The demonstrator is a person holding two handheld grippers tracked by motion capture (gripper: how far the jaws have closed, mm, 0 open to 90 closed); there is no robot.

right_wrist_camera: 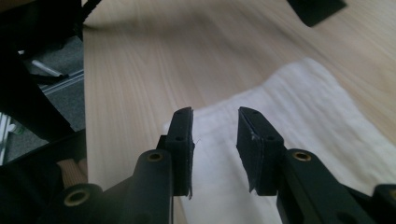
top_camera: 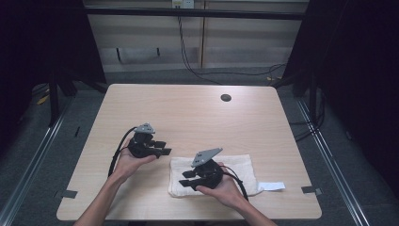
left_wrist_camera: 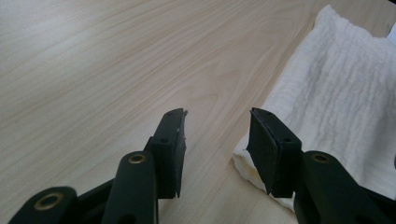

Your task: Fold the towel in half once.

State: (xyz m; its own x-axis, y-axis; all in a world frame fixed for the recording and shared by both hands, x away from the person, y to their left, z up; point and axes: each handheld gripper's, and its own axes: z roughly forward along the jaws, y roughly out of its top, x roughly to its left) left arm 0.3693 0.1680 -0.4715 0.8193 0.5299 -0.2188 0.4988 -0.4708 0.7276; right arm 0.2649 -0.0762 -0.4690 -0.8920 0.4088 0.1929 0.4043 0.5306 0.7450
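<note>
A white towel (top_camera: 214,175) lies flat at the near right of the table (top_camera: 188,113), apparently folded over once, a small label (top_camera: 272,186) sticking out at its right end. The right gripper (top_camera: 187,182) hangs low over the towel's left part, jaws apart with only cloth below them, pinching nothing. The left gripper (top_camera: 164,148) waits just beside the towel's near-left corner, jaws likewise spread and empty above bare wood. Neither tool has taken hold; any further folding appears to lie ahead, beginning with a grasp on an edge.
</note>
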